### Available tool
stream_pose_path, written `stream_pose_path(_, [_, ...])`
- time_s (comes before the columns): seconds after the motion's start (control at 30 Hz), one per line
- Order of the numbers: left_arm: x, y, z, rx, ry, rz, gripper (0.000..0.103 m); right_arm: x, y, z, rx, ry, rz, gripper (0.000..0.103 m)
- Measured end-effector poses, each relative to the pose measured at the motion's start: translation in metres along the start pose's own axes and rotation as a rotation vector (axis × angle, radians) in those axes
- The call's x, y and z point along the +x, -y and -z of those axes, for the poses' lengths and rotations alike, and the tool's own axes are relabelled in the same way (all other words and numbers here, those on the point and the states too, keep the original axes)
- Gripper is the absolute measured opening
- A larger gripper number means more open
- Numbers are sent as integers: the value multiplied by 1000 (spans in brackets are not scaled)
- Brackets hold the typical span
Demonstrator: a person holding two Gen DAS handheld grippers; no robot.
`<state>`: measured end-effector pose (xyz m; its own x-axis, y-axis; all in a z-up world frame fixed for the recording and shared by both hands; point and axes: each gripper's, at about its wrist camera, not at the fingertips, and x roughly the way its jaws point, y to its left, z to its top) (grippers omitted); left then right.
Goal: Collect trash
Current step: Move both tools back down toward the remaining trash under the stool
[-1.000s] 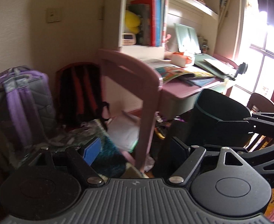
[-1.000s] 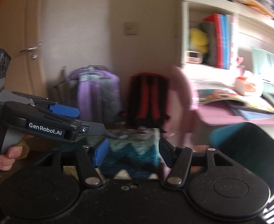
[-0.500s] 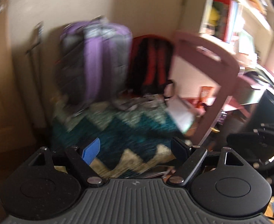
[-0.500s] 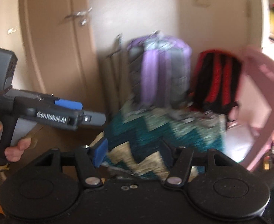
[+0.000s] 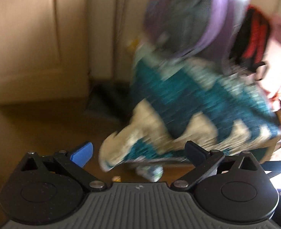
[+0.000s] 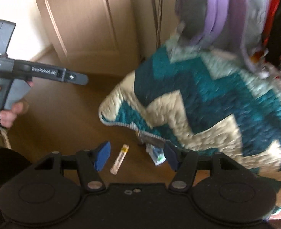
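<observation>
A small yellow and white wrapper strip [image 6: 120,159] lies on the brown floor between my right gripper's fingers. A crumpled white and green wrapper [image 6: 155,152] lies by the rug's near edge; it also shows in the left wrist view [image 5: 150,170], beside a small yellow scrap [image 5: 116,178]. My right gripper [image 6: 136,157] is open and empty just above the floor. My left gripper [image 5: 138,153] is open and empty; its body shows at the left of the right wrist view [image 6: 45,72].
A teal and cream zigzag rug [image 6: 207,103] covers the floor to the right. A purple backpack [image 6: 226,13] and a red and black backpack [image 6: 280,28] lean behind it. A wooden door [image 6: 87,22] stands at the back left.
Both views have swung left and tilted down from the desk and chair to the floor by the door. The wrappers have come into view. Both grippers stay open.
</observation>
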<state>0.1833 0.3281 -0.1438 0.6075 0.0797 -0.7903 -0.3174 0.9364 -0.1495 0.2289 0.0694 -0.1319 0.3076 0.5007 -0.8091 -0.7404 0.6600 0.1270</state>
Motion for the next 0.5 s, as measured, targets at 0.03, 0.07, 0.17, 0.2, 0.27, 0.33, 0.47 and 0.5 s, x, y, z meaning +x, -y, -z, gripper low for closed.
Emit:
stream_pose_path(0.03, [15, -13, 7, -13, -24, -15, 103, 19, 1, 3, 0, -24, 0, 61])
stream_pose_path(0.07, [33, -23, 14, -19, -51, -39, 103, 38, 3, 4, 6, -48, -5, 61])
stream_pose_path(0.17, [84, -41, 39, 2, -150, -103, 103, 92, 8, 11, 23, -109, -13, 61])
stream_pose_path(0.2, [100, -45, 48, 15, -180, -112, 103, 110, 8, 14, 22, -128, -15, 61])
stream_pose_path(0.27, [131, -51, 68, 41, -237, -115, 103, 142, 8, 22, 3, -158, -12, 61])
stream_pose_path(0.33, [161, -54, 87, 47, -290, -114, 103, 174, 6, 30, -26, -186, -2, 61])
stream_pose_path(0.47, [214, -59, 116, 4, -368, -84, 103, 238, 10, 45, -93, -257, 20, 61])
stream_pose_path(0.5, [225, -59, 123, -2, -379, -79, 103, 253, 12, 49, -104, -273, 28, 61])
